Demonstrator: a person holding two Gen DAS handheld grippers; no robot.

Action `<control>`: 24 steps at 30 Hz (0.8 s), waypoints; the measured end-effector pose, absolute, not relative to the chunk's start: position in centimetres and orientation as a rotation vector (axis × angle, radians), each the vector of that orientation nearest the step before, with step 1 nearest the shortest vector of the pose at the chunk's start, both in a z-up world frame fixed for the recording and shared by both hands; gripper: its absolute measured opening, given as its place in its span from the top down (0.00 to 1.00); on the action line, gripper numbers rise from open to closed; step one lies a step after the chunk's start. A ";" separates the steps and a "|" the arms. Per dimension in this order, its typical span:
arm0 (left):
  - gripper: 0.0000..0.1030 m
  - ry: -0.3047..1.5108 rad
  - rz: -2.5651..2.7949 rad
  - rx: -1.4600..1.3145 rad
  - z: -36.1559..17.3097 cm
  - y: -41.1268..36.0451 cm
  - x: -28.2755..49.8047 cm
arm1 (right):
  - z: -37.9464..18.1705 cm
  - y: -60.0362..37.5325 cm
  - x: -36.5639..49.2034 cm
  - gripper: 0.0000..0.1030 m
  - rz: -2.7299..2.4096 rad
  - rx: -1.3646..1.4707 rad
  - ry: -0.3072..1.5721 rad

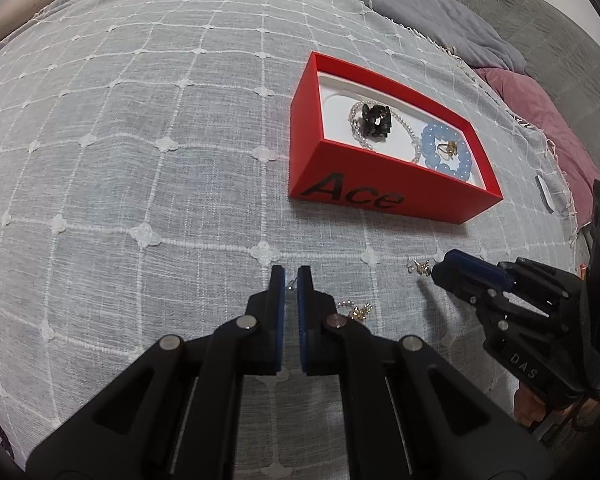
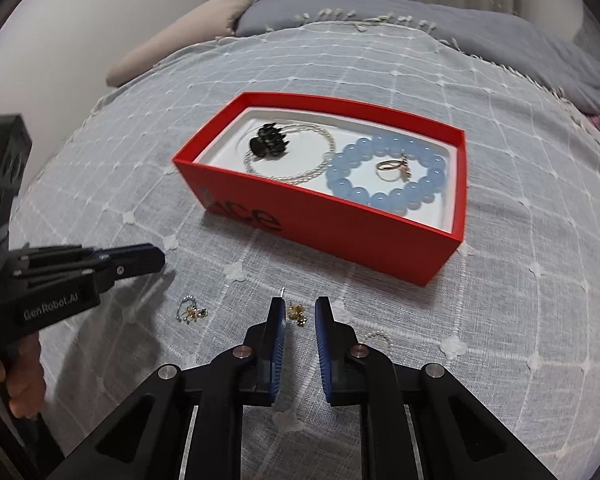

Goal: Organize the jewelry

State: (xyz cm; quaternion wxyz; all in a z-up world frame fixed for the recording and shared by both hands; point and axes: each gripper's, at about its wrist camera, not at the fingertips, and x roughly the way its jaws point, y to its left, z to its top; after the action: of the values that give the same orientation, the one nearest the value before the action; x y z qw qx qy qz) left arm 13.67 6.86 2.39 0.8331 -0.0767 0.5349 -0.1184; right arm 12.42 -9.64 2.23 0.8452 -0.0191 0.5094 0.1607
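A red box marked "Ace" holds a black hair clip, a pearl strand, a blue bead bracelet and a gold ring. My left gripper is nearly shut on a small silvery piece. A gold and pearl earring lies beside it. My right gripper is open around a gold earring on the cloth.
A grey checked throw covers the bed. Grey and pink bedding lies at the back right. A thin pearl piece lies by my right finger. A white object sits near the throw's right edge.
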 end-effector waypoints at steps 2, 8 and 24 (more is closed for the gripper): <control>0.93 1.133 -0.251 -0.166 2.4 7.0 13.7 | 2.0 -9.4 12.4 0.85 0.347 -0.050 1.084; 0.93 1.133 -0.254 -0.166 2.5 6.9 13.7 | 0.5 -8.7 12.6 0.85 0.339 -0.107 1.095; 0.93 1.122 -0.263 -0.182 3.0 7.6 13.7 | 1.0 -8.9 12.2 0.91 0.373 -0.150 1.073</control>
State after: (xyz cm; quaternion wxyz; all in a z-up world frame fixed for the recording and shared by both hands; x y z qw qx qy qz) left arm 13.66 7.59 2.96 0.8345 -0.0857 0.5299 -0.1243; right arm 12.21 -8.93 1.00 0.8403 -0.0710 0.5077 0.1764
